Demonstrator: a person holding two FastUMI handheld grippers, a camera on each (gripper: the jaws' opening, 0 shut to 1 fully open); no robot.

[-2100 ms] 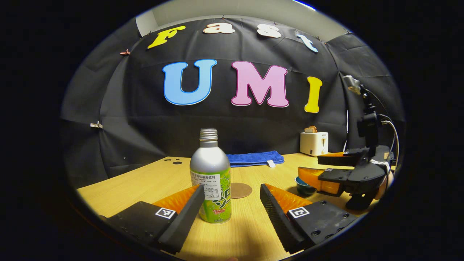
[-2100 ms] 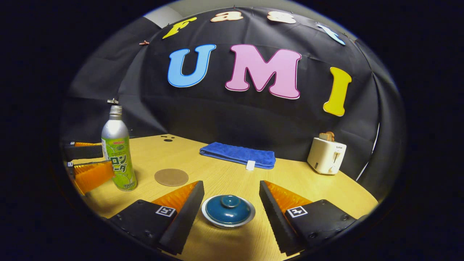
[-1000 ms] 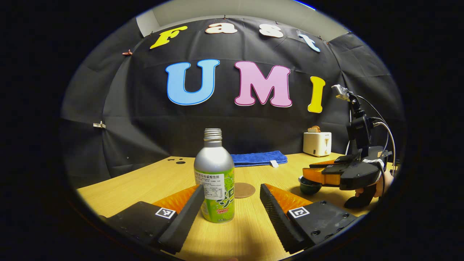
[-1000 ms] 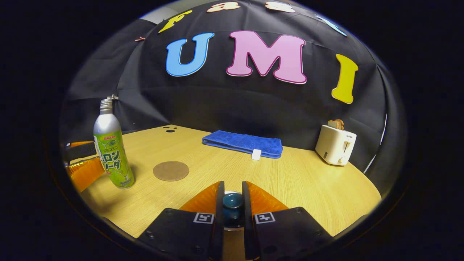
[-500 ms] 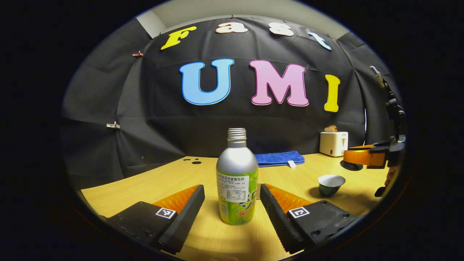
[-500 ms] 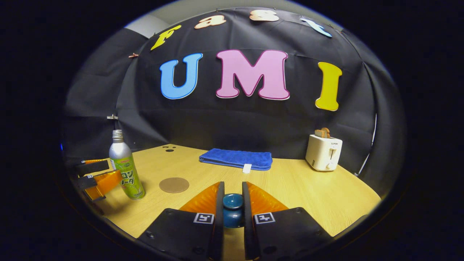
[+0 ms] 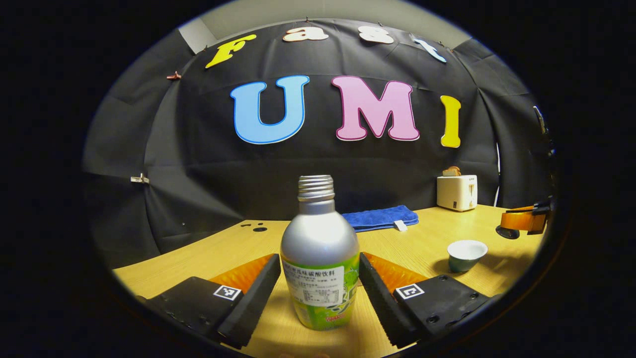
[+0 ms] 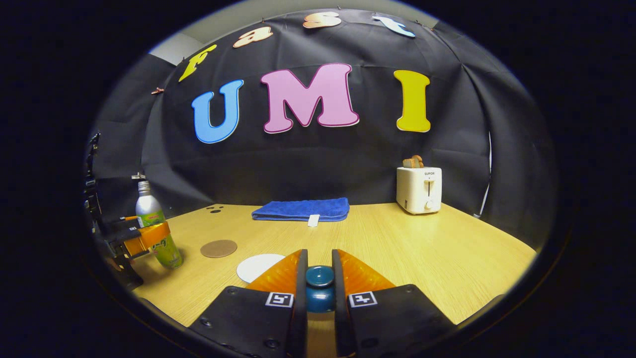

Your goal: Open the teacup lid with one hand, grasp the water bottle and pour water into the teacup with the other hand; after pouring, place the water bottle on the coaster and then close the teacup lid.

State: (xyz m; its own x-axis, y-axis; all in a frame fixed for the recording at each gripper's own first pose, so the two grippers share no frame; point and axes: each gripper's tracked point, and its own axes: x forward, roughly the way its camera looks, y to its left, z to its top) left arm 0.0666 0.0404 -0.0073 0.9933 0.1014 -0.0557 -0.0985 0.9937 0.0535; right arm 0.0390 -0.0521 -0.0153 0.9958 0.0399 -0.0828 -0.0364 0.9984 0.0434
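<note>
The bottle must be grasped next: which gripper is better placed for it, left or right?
Left. The bottle stands between the open fingers of the left gripper, ready to be clamped. The right gripper is shut on the lid, held away from the cup.

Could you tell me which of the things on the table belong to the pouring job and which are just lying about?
Part of the job:
- water bottle, between the open left hand-held gripper fingers
- teacup, uncovered
- teacup lid, held in the right hand-held gripper
- coaster

Just lying about:
- blue towel
- toaster
</note>
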